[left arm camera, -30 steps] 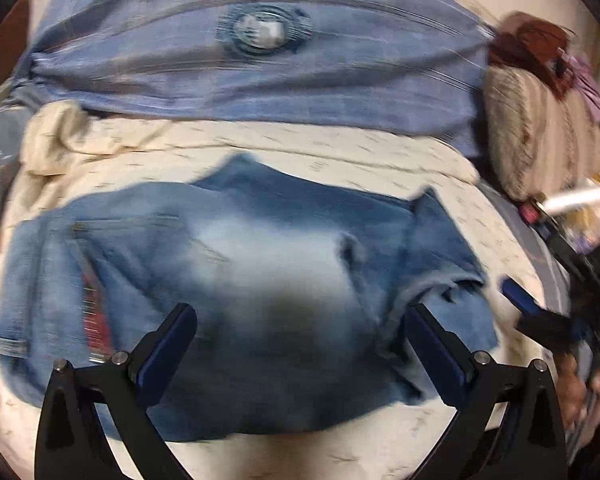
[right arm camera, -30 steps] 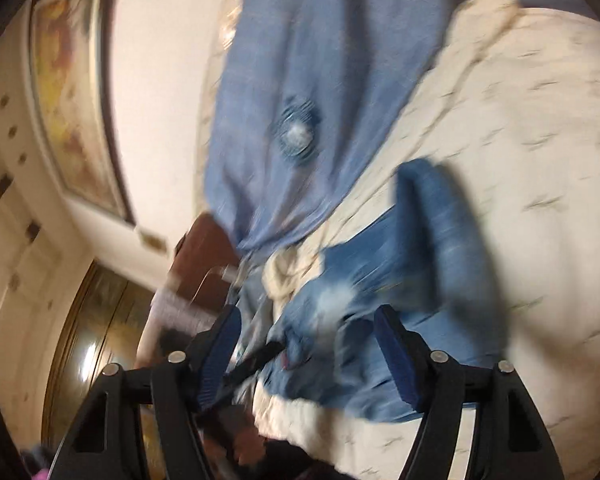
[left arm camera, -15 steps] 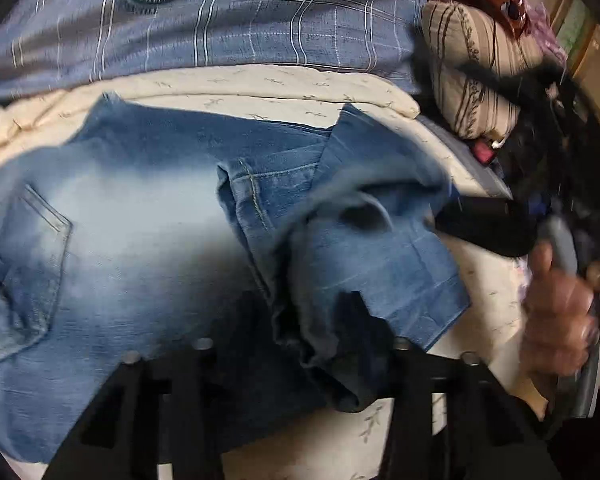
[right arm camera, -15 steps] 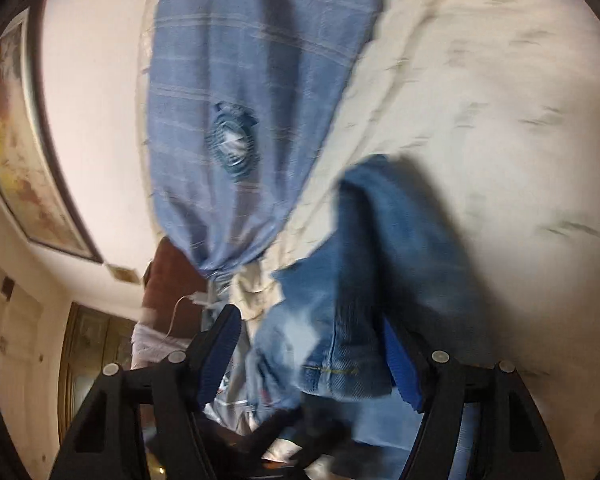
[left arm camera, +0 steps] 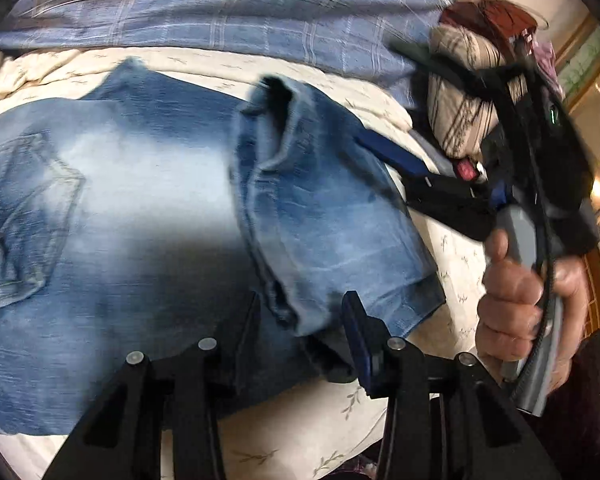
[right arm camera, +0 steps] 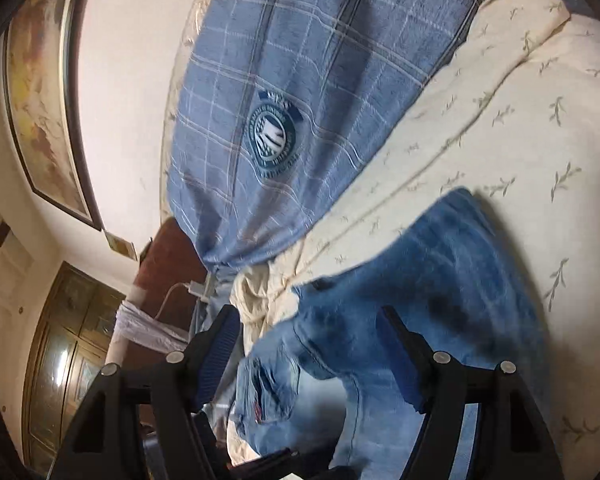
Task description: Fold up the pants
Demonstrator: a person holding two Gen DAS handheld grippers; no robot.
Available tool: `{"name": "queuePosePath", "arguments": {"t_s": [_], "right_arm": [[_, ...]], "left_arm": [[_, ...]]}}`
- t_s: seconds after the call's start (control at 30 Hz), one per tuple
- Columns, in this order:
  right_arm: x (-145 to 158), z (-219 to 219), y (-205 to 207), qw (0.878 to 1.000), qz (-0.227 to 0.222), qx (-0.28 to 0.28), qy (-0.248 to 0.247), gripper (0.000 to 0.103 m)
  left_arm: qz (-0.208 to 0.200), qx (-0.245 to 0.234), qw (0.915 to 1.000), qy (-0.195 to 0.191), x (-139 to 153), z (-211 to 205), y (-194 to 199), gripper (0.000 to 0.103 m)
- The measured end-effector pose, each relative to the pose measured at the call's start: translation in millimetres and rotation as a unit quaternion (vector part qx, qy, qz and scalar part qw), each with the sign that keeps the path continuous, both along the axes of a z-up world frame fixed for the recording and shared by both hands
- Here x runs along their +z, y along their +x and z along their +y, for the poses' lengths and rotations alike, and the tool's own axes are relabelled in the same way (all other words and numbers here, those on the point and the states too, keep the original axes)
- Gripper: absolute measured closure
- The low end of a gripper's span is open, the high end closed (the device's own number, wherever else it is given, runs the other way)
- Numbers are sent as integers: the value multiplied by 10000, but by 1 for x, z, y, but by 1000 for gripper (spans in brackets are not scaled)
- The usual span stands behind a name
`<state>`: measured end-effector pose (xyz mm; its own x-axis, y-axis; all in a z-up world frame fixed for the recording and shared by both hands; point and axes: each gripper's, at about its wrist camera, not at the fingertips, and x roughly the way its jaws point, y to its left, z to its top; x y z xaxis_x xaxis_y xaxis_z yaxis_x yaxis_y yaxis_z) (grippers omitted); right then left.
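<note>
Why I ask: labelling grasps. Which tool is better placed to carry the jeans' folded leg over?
Left. The left tool has the folded edge of the jeans pinched between its pads; the right tool is open, with nothing pinched.

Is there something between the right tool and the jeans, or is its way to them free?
Nothing visible stands in the way. The right tool is open and hovers directly over the jeans on the cream bedsheet. The left tool already pinches the folded leg edge of the jeans.
</note>
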<state>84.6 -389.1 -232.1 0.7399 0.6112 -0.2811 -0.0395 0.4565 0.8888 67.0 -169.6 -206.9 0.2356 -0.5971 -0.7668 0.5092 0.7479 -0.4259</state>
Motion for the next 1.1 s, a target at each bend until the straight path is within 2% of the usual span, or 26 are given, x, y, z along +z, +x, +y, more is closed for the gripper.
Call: {"name": "queuePosePath", "arguments": {"t_s": [0.03, 0.13, 0.2, 0.23, 0.27, 0.47, 0.6, 0.67, 0.7, 0.73, 0.8, 0.83, 0.93, 0.97, 1.1], "right_arm": [[1, 4, 6, 9999, 24, 97, 15, 32], [-9, 17, 30, 9984, 372, 381, 194, 32], [-28, 28, 49, 9937, 871, 635, 320, 32], [-39, 34, 58, 9898, 1246, 668, 198, 32], [-40, 38, 61, 9896, 1308, 588, 132, 33], [-19, 33, 30, 9955, 540, 576, 517, 32], [-19, 42, 5, 9950, 443, 659, 605, 33], [-28, 51, 1, 9942, 602, 774, 445, 32], [-40, 58, 3, 9923, 875, 840, 266, 32], [-45, 64, 5, 9917, 935, 865, 154, 34], [-35, 70, 4, 9919, 880, 906, -103, 34], [-32, 73, 4, 9913, 868, 981, -101, 34], [-20, 79, -11, 9934, 289, 1112, -63, 34], [-19, 83, -13, 9930, 224, 1153, -85, 34], [-37, 89, -13, 9915, 606, 1128, -228, 34]], "left_arm": [[-18, -15, 9999, 123, -1, -4, -2, 60], [-3, 15, 9999, 102, -1, -4, -4, 60], [109, 81, 9999, 47, 0, 2, -4, 60], [141, 122, 9998, 25, 1, 6, -3, 60], [138, 147, 9998, 22, 3, 11, -5, 60], [-257, 416, 9988, -8, 25, 53, -17, 59], [-766, 776, 9938, 195, 40, 76, -20, 58], [-913, 1061, 9898, 255, 47, 94, -18, 53], [-931, 1224, 9877, 292, 51, 102, -16, 50], [-935, 1399, 9853, 288, 55, 114, -13, 49], [-977, 1711, 9801, 236, 64, 140, -10, 47], [-993, 1910, 9763, 244, 69, 155, -8, 42], [-976, 2256, 9690, 251, 72, 183, -3, 41], [-970, 2360, 9665, 279, 75, 188, 0, 40], [-690, 2601, 9616, 544, 81, 203, -5, 40]]}}
